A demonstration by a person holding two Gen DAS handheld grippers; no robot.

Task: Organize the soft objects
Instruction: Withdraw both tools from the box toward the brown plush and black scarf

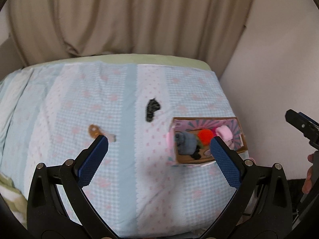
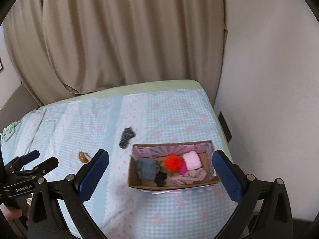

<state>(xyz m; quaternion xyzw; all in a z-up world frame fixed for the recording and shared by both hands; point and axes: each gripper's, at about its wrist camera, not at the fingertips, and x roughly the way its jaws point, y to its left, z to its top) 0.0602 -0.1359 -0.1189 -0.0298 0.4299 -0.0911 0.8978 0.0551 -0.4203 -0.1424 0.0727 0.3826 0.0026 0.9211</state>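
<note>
Left gripper [image 1: 159, 141]: fingers spread wide, nothing between them, hovering over the bed [image 1: 59, 103].
Right gripper [image 2: 160, 155]: fingers wide apart too, empty, framing the box [image 2: 209, 182] from above.
Dark sock [image 1: 152, 110]: lying loose on the bed, well ahead of the left fingers and roughly between them; it sits just beyond the box's far-left corner, near but not touching.
Sock axis: long axis runs away from the camera, tilted a little right at the far end, where it is wider.
Brown toy [image 1: 95, 130]: small, flat on the bed, just past the left gripper's left fingertip; its pale tail end points right. In the right wrist view it [image 2: 83, 157] lies left of that gripper's left finger, partly hidden.
Box: open cardboard, pink starburst print inside, long side across the view, on the bed's right part.
Box contents: grey bundle [image 2: 146, 168] at left, black piece [image 2: 160, 178] beside it, orange pom-pom [image 2: 173, 163] in the middle, pink roll [image 2: 191, 160] to the right, pale pink cloth [image 2: 189, 177] along the near wall.
Backdrop: beige curtain [image 2: 123, 35] behind the bed.
</note>
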